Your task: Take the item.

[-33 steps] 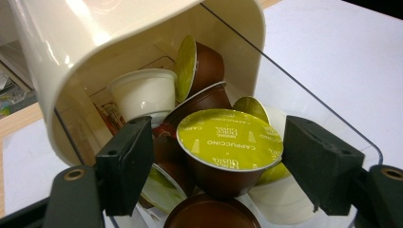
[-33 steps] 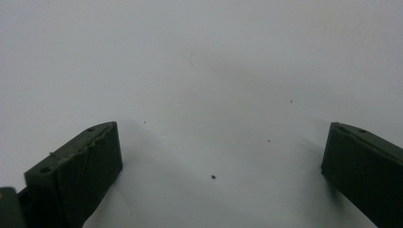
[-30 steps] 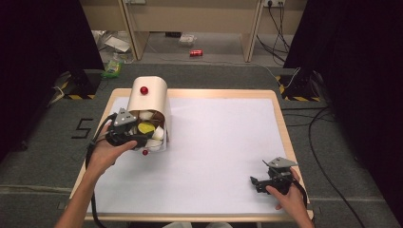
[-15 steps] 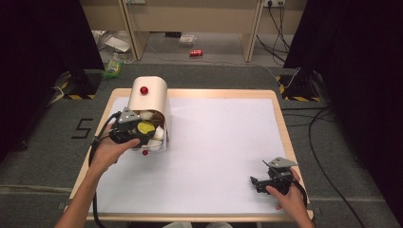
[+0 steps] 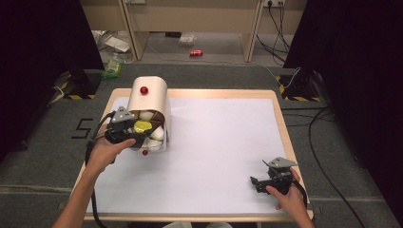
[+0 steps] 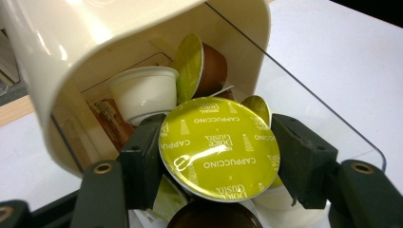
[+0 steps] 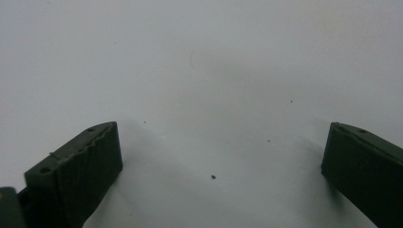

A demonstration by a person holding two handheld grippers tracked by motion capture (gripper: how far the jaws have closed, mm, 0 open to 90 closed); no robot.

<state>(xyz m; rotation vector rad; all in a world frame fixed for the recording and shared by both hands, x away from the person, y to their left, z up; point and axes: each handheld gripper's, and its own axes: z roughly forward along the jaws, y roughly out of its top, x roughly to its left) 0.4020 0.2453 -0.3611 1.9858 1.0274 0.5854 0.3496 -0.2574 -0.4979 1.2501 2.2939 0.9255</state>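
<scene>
A cream capsule container (image 5: 151,97) lies on its side at the table's left, its clear flap (image 6: 309,95) open. At its mouth, my left gripper (image 5: 138,128) has just been closing its jaws and is now shut on a capsule with a yellow-green cappuccino lid (image 6: 218,149), both pads (image 6: 142,161) pressing its rim. Behind it lie a white capsule (image 6: 142,92) and a brown capsule (image 6: 211,69) with a green lid. My right gripper (image 5: 254,183) rests near the table's front right, open (image 7: 221,161), with bare white tabletop between its jaws.
The white table top (image 5: 218,142) has a wooden rim. A red knob (image 5: 143,90) sits on the container's top, another (image 5: 145,152) on its flap. Cables (image 5: 323,142) and a red can (image 5: 196,52) lie on the floor beyond.
The left gripper stays at the container's mouth, its jaws drawn in on the yellow-lidded capsule. Neither hand has shifted.
</scene>
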